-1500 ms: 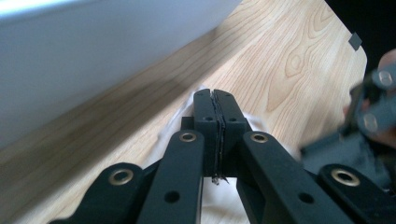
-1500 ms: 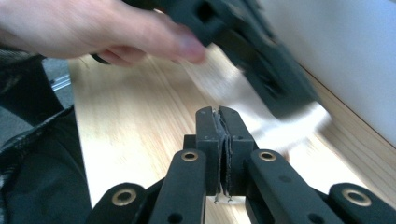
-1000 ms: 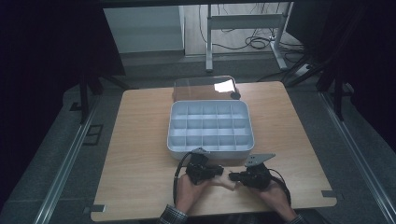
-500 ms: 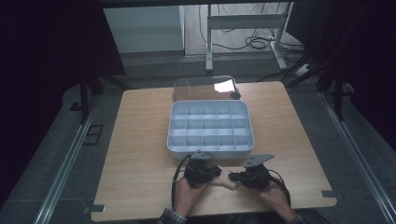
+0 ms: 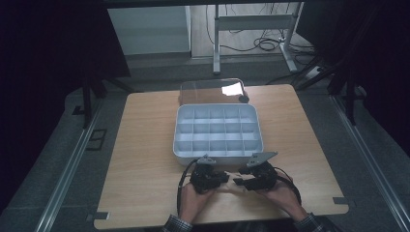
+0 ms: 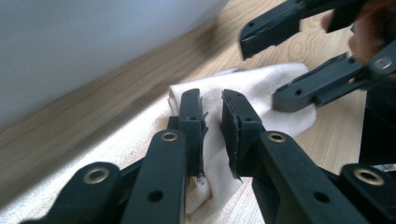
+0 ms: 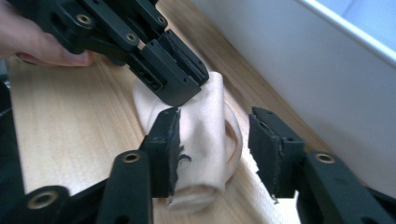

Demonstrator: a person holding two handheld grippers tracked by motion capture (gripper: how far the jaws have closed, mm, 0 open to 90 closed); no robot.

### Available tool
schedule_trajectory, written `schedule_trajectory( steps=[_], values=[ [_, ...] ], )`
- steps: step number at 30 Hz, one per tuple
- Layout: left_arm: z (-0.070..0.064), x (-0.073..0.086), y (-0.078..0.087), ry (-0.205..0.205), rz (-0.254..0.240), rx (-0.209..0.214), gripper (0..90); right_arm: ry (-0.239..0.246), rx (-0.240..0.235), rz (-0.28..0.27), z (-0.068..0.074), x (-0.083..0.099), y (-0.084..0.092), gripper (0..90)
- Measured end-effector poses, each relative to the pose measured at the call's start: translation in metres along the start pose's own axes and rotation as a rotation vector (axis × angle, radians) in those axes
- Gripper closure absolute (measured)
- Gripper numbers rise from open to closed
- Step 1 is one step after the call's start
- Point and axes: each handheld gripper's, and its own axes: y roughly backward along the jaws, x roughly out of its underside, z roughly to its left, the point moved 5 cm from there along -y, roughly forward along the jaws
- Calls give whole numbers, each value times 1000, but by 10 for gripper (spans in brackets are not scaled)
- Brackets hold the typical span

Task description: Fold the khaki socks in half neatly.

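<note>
Two grippers met over one pale cloth (image 6: 261, 93) at the near edge of the wooden table (image 5: 145, 145), just in front of one white compartment tray (image 5: 217, 129). From the high view the cloth was barely a light scrap between the left gripper (image 5: 223, 178) and the right gripper (image 5: 238, 181), and how the jaws stood could not be made out there; that view alone gave the whole layout, with one clear lid (image 5: 212, 91) lying beyond the tray and the person's two hands, the left hand (image 5: 193, 200) and the right hand (image 5: 280, 193), coming in from the bottom.

The left gripper view showed what the high view lacked: the left gripper (image 6: 212, 119) had its jaws drawn close together on a raised fold of the cloth, the fabric bunched between the pads. Farther off in that view the right gripper (image 6: 280, 70) stood with its jaws apart over the cloth's far end.

The right gripper view gave the reverse side. The right gripper (image 7: 212, 154) had just been opening; its jaws stood apart on either side of a rolled hump of the cloth (image 7: 210, 135), neither pad pressing on it. Beyond it the left gripper (image 7: 184, 81) pinched the cloth's other end. The tray's white wall (image 7: 327, 84) ran just beside the cloth.
</note>
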Motion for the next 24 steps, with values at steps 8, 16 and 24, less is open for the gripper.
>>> schedule_trajectory(
  steps=[8,16,24],
  values=[
    [1,0,-1,-3,-5,25,740,-23,-64,46,-3,0,-19,415],
    [6,1,2,4,-11,30,735,-64,-126,58,-2,6,-23,494],
    [10,4,1,24,-15,33,703,-106,-156,68,-2,8,-23,614]
  ],
)
